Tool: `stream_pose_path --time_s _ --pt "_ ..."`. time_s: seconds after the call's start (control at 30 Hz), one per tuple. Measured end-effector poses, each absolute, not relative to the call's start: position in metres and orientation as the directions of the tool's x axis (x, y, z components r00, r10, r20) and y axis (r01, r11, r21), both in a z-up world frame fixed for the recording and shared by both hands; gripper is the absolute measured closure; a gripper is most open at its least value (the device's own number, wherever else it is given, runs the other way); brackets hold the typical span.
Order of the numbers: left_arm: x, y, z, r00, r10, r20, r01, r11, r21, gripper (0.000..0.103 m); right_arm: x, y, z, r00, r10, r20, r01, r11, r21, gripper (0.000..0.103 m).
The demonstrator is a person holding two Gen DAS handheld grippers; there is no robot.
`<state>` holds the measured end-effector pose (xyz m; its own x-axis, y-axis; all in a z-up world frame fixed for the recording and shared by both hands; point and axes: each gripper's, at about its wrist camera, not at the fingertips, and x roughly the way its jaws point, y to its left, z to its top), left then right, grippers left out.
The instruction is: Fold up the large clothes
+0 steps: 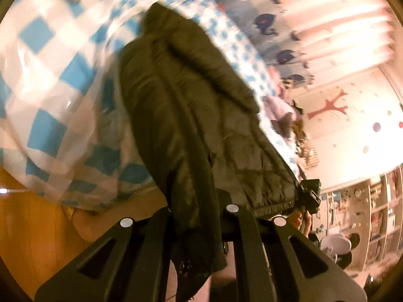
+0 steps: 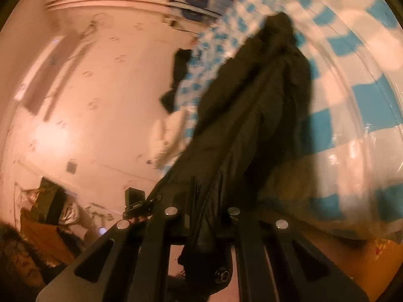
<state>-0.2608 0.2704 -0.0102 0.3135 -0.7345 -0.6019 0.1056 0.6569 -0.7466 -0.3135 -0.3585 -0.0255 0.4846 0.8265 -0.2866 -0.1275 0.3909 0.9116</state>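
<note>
A dark olive padded jacket [image 1: 181, 115] stretches from my left gripper [image 1: 199, 216] up across a bed with a blue and white checked cover [image 1: 50, 58]. My left gripper is shut on the jacket's hem, and cloth with a snap button hangs below its jaws. In the right wrist view the same jacket [image 2: 254, 115] runs away from my right gripper [image 2: 205, 216], which is shut on another part of its edge. The other gripper [image 1: 309, 196] shows at the jacket's far corner in the left wrist view, and likewise [image 2: 136, 201] in the right wrist view.
A pink wall with a red tree decal [image 1: 330, 105] stands behind the bed. Shelves [image 1: 365, 214] fill the lower right of the left wrist view. A dark garment [image 2: 176, 75] and a white pillow [image 2: 166, 133] lie on the bed's far side. A person's hair [image 2: 15, 251] shows at lower left.
</note>
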Motion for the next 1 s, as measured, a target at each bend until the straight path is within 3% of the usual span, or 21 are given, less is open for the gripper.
stream_pose_path --time_s 0.17,0.3,0.37,0.4,0.43,0.53,0.6,0.7,0.8,1.0 --pt "-0.313 0.294 0.013 0.294 -0.768 -0.569 0.165 0.627 -0.761 0.098 -0.369 -0.361 -0.01 0.447 0.851 -0.276 -0.166 0.381 0.909 0.094" --pt "-0.335 0.302 -0.035 0.198 -0.789 -0.582 0.127 0.609 -0.783 0.095 -0.395 -0.358 -0.056 0.369 0.865 -0.339 -0.065 0.388 0.919 0.087" --pt "-0.339 0.311 -0.071 0.171 -0.794 -0.583 0.076 0.6 -0.796 0.092 -0.403 -0.367 -0.086 0.347 0.873 -0.342 0.003 0.363 0.932 0.058" --pt "-0.34 0.314 -0.082 0.166 -0.81 -0.563 0.059 0.578 -0.814 0.087 -0.405 -0.37 -0.097 0.349 0.877 -0.33 0.031 0.341 0.94 0.03" --pt "-0.34 0.32 -0.095 0.169 -0.829 -0.533 0.035 0.546 -0.837 0.084 -0.408 -0.376 -0.105 0.36 0.874 -0.326 0.05 0.331 0.942 0.024" --pt "-0.339 0.33 -0.112 0.187 -0.854 -0.486 0.008 0.496 -0.868 0.063 -0.413 -0.386 -0.123 0.363 0.88 -0.306 0.082 0.297 0.951 0.022" --pt "-0.337 0.333 -0.12 0.198 -0.853 -0.483 -0.014 0.49 -0.872 0.043 -0.412 -0.389 -0.131 0.355 0.87 -0.342 0.102 0.328 0.939 0.017" --pt "-0.335 0.336 -0.128 0.212 -0.853 -0.478 -0.025 0.484 -0.875 0.03 -0.409 -0.392 -0.148 0.328 0.88 -0.343 0.122 0.321 0.939 0.017" --pt "-0.332 0.339 -0.141 0.222 -0.853 -0.473 -0.061 0.472 -0.88 0.023 -0.403 -0.386 -0.163 0.311 0.898 -0.311 0.135 0.282 0.95 0.016" --pt "-0.326 0.329 -0.163 0.184 -0.862 -0.473 -0.075 0.468 -0.881 0.02 -0.395 -0.372 -0.168 0.317 0.925 -0.211 0.071 0.199 0.977 0.016"
